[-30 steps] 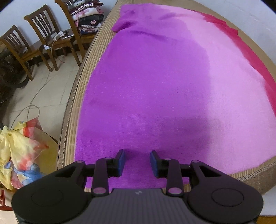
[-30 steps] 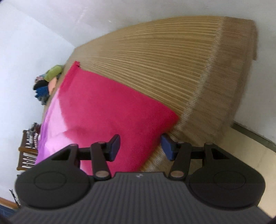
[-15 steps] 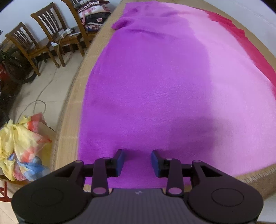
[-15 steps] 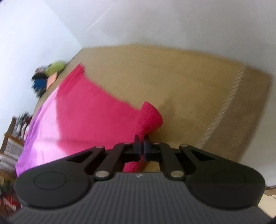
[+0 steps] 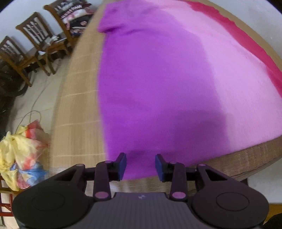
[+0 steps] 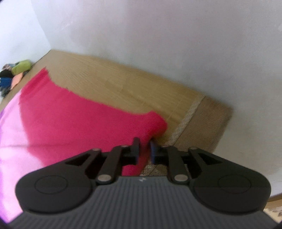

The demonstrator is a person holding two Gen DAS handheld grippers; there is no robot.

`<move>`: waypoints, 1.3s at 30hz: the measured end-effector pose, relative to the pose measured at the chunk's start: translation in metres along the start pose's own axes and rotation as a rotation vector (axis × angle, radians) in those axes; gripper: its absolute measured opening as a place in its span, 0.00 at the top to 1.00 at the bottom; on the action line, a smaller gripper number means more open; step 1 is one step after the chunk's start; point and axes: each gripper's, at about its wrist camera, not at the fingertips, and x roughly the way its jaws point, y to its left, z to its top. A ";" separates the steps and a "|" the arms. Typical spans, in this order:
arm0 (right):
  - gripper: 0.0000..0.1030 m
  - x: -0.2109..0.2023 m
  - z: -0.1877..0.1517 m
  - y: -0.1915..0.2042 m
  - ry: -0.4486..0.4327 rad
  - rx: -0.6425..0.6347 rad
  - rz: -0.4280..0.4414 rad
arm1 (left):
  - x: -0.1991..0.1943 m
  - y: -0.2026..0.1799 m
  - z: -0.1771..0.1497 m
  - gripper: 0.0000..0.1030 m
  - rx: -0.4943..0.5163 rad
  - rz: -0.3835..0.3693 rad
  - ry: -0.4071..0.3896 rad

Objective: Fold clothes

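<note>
Since a second ago our right gripper (image 6: 144, 149), which then hung wide open over the flat red corner, has pinched that corner and pulled it up into a peak, while our left gripper (image 5: 140, 165) has drifted along the near hem, so that more bare mat shows to its left; going left to right in the left wrist view, a yellow, red and blue bundle (image 5: 21, 151) sits low beside the bed, three wooden chairs (image 5: 35, 40) stand farther back, the farthest stacked with folded clothes (image 5: 75, 14), and then comes the woven mat (image 5: 77, 109) on which the garment (image 5: 158, 88) lies spread, purple on the left, pale pink in the middle and red along the far right edge; our left gripper is partly open and grips nothing, its blue pads (image 5: 121, 165) standing apart over the purple hem with cloth seen between them but not pinched; in the right wrist view, a small heap of clothes (image 6: 14, 74) lies at the far left end of the mat by the white wall (image 6: 158, 44); the red corner rises off the mat into our right gripper, whose jaws are opening with a narrow gap, the red cloth between them and, as far as the blur lets us judge, still caught.
</note>
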 end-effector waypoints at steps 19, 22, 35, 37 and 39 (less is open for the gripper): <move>0.52 -0.195 -0.221 0.308 0.005 -0.404 0.449 | -0.006 0.225 0.014 0.61 0.241 -0.209 -0.170; 0.52 -0.215 -0.249 0.362 -0.004 -0.579 0.512 | 0.003 0.242 0.039 0.60 0.270 -0.269 -0.197; 0.53 -0.180 -0.277 0.408 0.129 -0.631 0.432 | 0.066 0.219 0.129 0.60 0.516 -0.356 -0.149; 0.57 -0.181 -0.281 0.408 0.131 -0.646 0.409 | 0.071 0.214 0.139 0.60 0.522 -0.392 -0.129; 0.90 -0.183 -0.284 0.409 0.127 -0.645 0.410 | 0.075 0.204 0.144 0.60 0.561 -0.406 -0.123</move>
